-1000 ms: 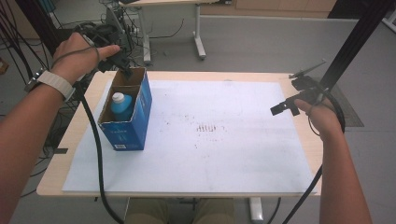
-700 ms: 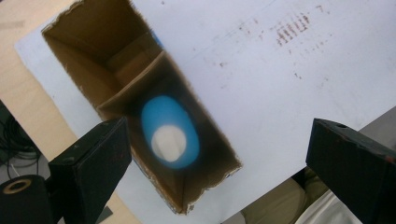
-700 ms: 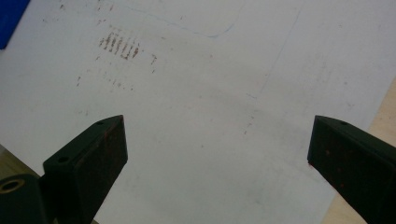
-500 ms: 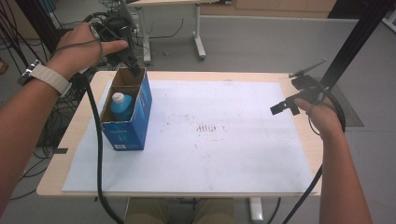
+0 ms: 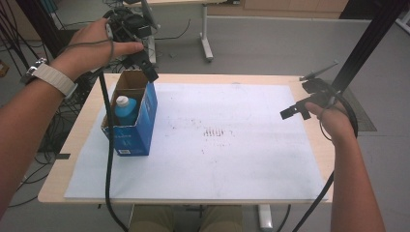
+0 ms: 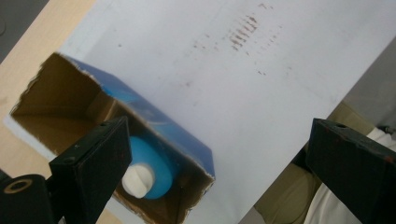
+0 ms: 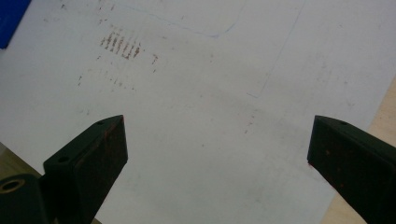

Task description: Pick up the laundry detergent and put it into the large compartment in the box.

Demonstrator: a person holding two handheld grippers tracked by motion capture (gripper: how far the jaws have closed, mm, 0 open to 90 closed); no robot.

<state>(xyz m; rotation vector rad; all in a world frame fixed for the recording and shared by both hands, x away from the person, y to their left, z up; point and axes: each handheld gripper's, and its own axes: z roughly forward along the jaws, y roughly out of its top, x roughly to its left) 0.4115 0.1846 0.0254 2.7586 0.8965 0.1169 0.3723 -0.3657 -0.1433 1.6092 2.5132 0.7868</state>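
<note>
Overhead, the left gripper point(image 5: 147, 72), jaws apart, hovers at upper left above the blue box point(image 5: 138, 125), whose bottle point(image 6: 147, 170) cap shows in its own view; the right gripper point(image 5: 295, 111) gapes over the desk's white sheet point(image 5: 232, 159).

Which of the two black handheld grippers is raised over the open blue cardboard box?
The left gripper, held above the blue cardboard box with the blue bottle; the right gripper hovers apart at the table's far right side.

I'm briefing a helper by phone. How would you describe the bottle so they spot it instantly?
On the white sheet covering the table, find the open blue box near its left edge. The bottle stands inside: blue with a white cap, the box's sole content, below the open left gripper.
</note>
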